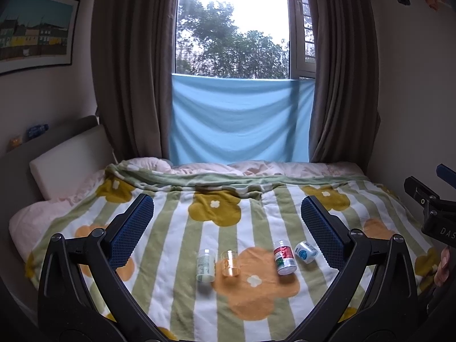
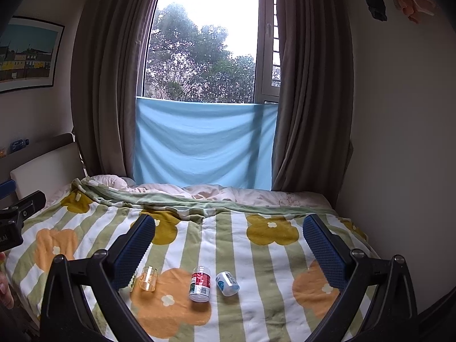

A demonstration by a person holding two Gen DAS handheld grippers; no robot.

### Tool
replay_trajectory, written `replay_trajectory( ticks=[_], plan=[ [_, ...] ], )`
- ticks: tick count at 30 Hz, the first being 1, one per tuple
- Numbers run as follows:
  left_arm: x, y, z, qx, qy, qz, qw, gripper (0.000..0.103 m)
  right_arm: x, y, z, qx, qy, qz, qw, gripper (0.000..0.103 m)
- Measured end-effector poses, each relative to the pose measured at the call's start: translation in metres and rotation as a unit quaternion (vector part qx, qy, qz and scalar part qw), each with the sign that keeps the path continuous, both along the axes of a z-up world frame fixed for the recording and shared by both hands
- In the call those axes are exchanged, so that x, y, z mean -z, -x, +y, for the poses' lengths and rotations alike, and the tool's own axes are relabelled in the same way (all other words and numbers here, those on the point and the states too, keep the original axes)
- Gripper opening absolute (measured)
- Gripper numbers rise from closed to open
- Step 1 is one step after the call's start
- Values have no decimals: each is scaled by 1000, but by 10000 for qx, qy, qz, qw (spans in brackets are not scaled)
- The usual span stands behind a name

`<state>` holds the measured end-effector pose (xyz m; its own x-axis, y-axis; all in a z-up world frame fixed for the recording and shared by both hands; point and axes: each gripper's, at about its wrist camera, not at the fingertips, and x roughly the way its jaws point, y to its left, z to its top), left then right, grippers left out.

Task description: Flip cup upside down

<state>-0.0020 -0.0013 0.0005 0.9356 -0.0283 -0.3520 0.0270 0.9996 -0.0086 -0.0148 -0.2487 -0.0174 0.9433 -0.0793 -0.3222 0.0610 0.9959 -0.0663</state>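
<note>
Cup (image 1: 230, 262) upright on blanket (image 1: 176, 259), ahead between our left gripper (image 1: 227, 229) fingers; both grippers gape empty, right gripper (image 2: 229, 246) off-side.

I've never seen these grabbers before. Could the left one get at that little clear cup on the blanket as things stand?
Probably yes. The left gripper is wide open, and the clear cup lies between its fingers' lines, ahead of them, with bare blanket before it. A white bottle sits close on its left, so the fit looks snug.

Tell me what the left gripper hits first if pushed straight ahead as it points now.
Probably the striped flower blanket, beyond the clear cup and bottles; the left gripper is open and aims over them. Depth is unclear.
</note>
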Motion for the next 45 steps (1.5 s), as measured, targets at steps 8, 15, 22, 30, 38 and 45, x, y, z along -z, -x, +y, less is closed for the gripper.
replay_trajectory(
  ticks=[8,15,22,30,38,45],
  plan=[
    [0,0,1,2,10,-22,10000,103,2,-2,2,-19,11,-13,10000,103],
    [-1,-4,7,-64,30,-2,10000,103,2,-5,4,-9,32,-57,10000,103],
    [-1,-6,9,-119,21,-8,9999,103,4,-8,6,-68,20,-58,10000,103],
    [-2,-7,10,-121,-1,-11,9999,103,4,-10,9,-92,8,-60,9999,103],
    [-2,-7,11,-114,-32,3,9999,103,6,-7,12,-81,-12,-76,9999,103],
    [-2,-7,11,-115,-36,6,9999,103,7,-6,12,-97,-7,-87,9999,103]
  ],
)
